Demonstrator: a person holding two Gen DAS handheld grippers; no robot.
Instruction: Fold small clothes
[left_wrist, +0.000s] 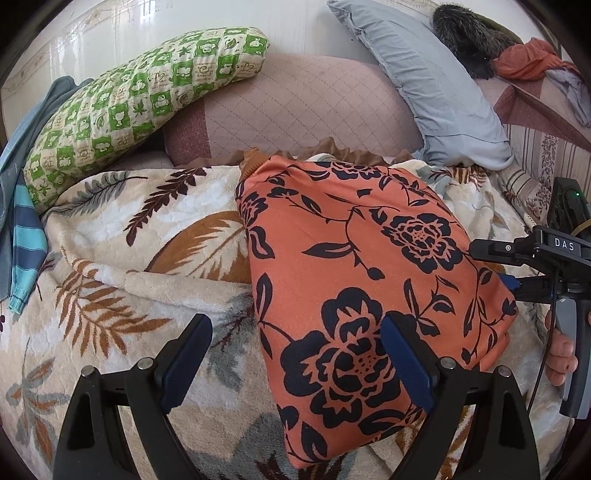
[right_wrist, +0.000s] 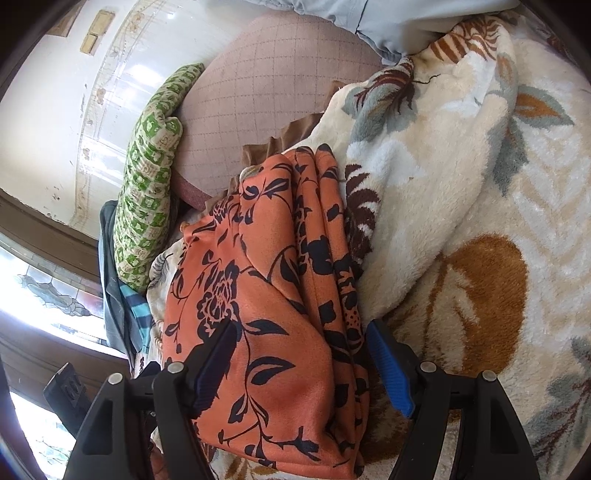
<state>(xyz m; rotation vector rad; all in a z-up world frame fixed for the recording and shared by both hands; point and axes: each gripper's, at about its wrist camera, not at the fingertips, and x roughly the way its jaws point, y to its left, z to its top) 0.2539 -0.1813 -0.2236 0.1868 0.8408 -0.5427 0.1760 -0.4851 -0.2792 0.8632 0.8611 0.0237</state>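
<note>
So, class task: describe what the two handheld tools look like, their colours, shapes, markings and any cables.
Both are black plastic. The left tool has tapering fingers with dark blue pads and silver pivot pins. The right tool has ribbed blue pads; from the left wrist view, its body bears white letters "DAS", a green light, a grey handle and a thin black cable.

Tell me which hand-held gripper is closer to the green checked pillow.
Left. The left hand-held gripper sits at the orange floral garment's near corner, on the green checked pillow's side. The right hand-held gripper is at the garment's opposite edge, farther away.
</note>
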